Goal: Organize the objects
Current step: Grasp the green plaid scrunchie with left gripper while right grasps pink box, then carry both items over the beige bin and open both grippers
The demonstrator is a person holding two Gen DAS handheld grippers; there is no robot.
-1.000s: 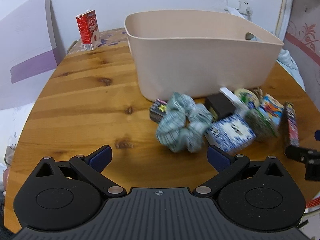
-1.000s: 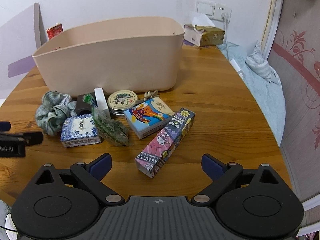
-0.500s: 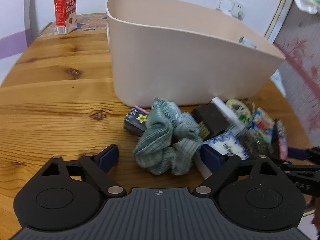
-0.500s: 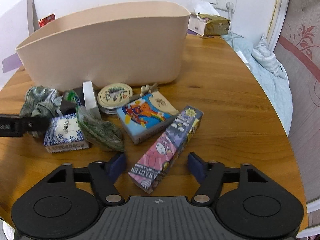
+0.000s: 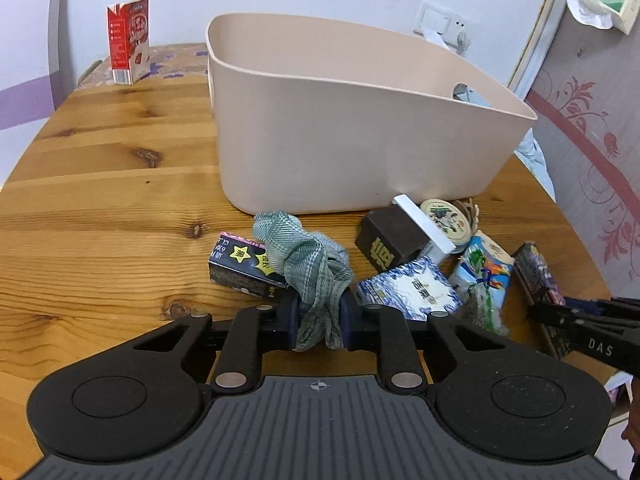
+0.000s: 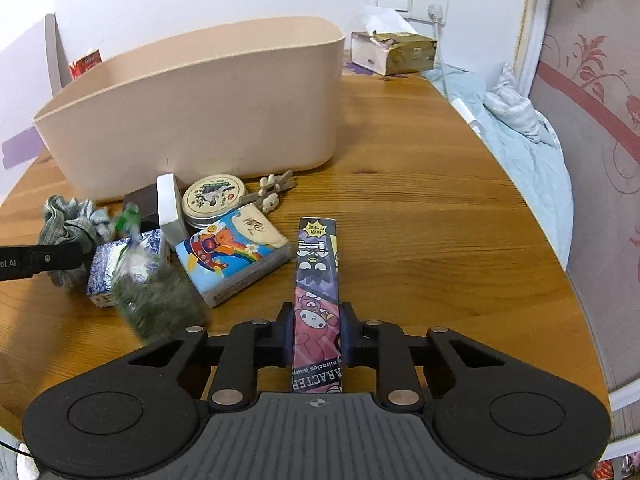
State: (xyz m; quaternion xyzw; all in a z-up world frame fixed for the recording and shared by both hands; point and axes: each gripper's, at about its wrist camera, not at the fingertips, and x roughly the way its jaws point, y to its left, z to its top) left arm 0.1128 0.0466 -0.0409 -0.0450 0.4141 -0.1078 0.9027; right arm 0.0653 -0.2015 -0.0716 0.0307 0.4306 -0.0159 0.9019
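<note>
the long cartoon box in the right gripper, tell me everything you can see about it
The long cartoon box is a slim cardboard carton, purple and pink with cartoon animal characters and part of the word "CHARACTER" at its near end. It looks closed and undamaged. The right gripper is shut on its near half, pads on its two long sides, and it points away toward the table. Nothing else touches it.

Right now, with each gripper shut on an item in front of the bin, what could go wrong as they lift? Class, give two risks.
1. The left gripper pinches only one fold of the scrunchie, which touches the star box; lifting may drag that box or let the fabric slip.
2. The right gripper holds the long box near one end, so it may droop and hit the bin wall.
</note>
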